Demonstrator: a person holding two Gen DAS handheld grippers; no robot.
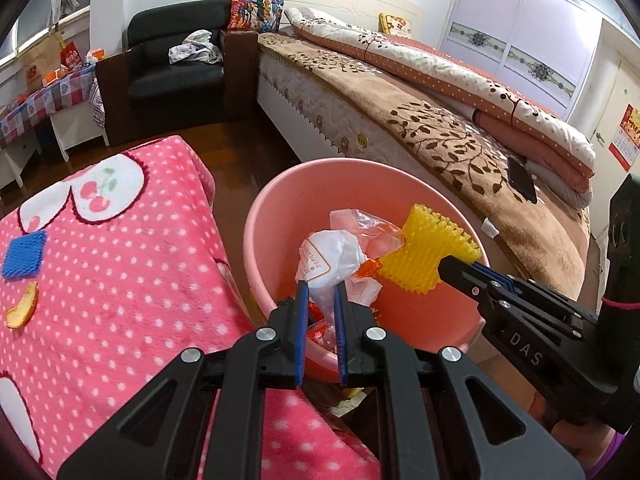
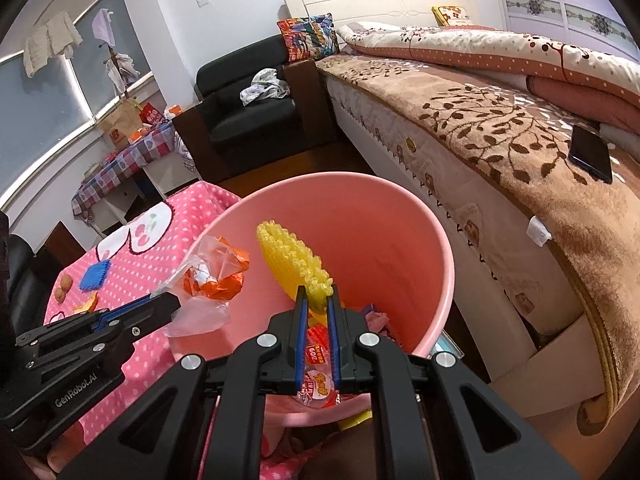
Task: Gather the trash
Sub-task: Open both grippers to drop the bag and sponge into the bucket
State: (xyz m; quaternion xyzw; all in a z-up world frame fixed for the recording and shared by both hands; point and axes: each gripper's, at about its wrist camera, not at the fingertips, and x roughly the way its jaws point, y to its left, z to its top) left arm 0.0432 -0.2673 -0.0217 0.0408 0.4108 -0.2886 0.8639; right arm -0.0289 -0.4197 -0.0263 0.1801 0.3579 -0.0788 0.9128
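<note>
The left gripper (image 1: 320,286) has its jaws nearly closed, pinching a crinkly clear and white wrapper (image 1: 340,256) over the pink bucket (image 1: 256,240). The right gripper (image 2: 317,294) has its jaws almost shut on a yellow foam net (image 2: 294,260), inside the bucket's mouth. A blue foam net (image 1: 24,254) and a peel (image 1: 22,308) lie on the pink spotted surface (image 1: 132,280) beside the bucket.
</note>
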